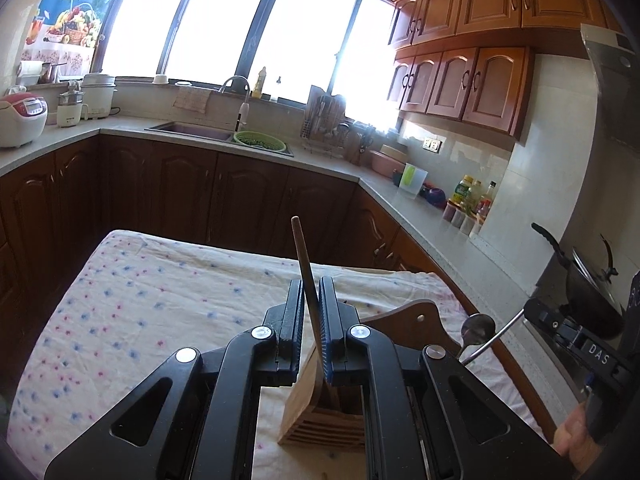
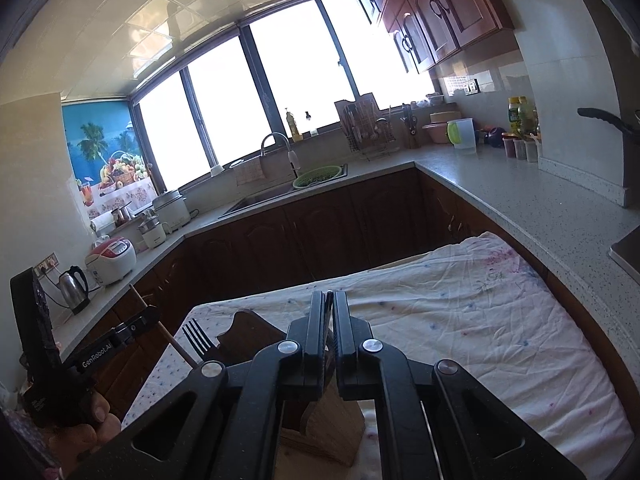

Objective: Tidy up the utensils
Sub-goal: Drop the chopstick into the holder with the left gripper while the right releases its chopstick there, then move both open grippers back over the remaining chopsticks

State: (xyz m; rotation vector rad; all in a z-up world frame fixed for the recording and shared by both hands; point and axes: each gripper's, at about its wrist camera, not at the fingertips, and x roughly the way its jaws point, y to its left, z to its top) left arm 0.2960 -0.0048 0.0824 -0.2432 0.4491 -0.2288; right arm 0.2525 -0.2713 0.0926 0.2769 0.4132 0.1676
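While the left gripper clamps an upright chopstick above the wooden holder, the right gripper pinches a spoon nearby.

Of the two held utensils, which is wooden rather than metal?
The brown wooden stick, clamped in the left gripper. The right gripper holds a shiny metal spoon instead.

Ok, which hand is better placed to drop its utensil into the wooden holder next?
Left, probably: the left gripper holds the wooden stick upright, its lower end at the opening of the holder. What the right gripper grips is unclear.
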